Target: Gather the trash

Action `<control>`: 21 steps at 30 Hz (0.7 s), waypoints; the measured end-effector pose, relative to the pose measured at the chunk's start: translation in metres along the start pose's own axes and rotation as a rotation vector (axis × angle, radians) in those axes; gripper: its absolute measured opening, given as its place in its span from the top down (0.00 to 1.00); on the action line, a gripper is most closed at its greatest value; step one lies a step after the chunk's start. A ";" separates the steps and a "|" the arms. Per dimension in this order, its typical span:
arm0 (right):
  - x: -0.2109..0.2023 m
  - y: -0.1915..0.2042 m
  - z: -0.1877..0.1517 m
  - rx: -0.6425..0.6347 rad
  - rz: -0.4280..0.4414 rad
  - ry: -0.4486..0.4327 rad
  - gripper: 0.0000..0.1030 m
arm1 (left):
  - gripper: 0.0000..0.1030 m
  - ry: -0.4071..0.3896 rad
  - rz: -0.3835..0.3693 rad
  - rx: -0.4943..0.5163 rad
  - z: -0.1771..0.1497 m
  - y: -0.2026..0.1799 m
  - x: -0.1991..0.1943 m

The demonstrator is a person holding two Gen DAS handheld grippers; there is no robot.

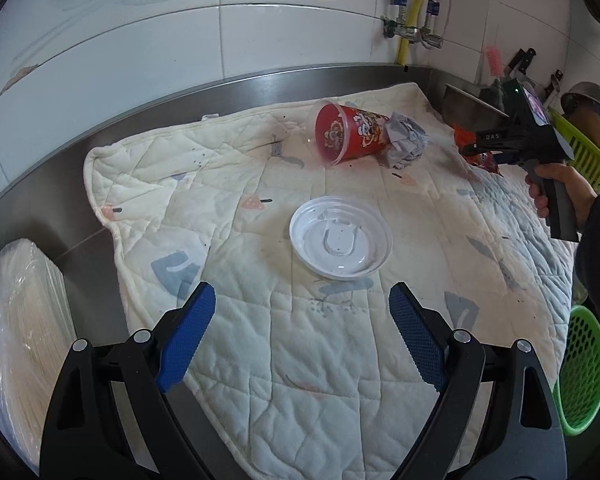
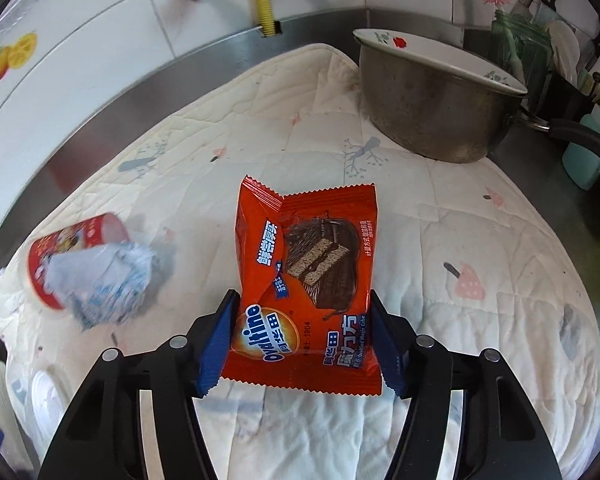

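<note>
Under my tongs a quilted cream mat point(image 1: 340, 360) covers the steel tabletop point(image 1: 80, 264). A metal pot point(image 2: 428, 108) sits on the mat's far corner, a flowered plate point(image 2: 440, 52) resting on top. White tiles point(image 1: 180, 52) carry a fruit sticker point(image 2: 8, 60); a green basket point(image 1: 584, 368) stands beside the mat

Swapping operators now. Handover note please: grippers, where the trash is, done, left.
Left gripper: open, empty, lid just ahead on the quilt.
Right gripper: pads against both edges of the wrapper, which looks gripped.
Cup on its side at the back, crumpled paper at its base.
Done: nothing visibly binned.
Left: wrapper, lid, cup, paper. Green basket right of the quilt.
</note>
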State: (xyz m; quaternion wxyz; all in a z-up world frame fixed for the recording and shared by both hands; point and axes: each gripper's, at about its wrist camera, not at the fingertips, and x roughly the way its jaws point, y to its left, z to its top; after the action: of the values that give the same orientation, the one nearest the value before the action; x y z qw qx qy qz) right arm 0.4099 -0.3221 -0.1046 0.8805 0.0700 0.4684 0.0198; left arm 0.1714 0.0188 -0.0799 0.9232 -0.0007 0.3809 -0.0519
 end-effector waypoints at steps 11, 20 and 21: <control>-0.089 0.021 -0.059 -0.160 0.070 -0.044 0.42 | 0.05 0.066 -0.044 0.127 0.028 -0.030 0.060; -0.148 0.006 -0.114 -0.201 0.100 -0.079 0.42 | 0.05 0.139 -0.006 0.188 0.040 -0.037 0.106; -0.152 0.005 -0.121 -0.203 0.101 -0.076 0.42 | 0.05 0.148 -0.017 0.183 0.041 -0.037 0.110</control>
State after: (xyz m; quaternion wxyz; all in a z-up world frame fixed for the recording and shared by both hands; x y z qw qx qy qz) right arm 0.2248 -0.3200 -0.0451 0.8981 0.0048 0.4261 0.1087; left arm 0.2741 -0.0297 -0.1267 0.8882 0.0840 0.4417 -0.0942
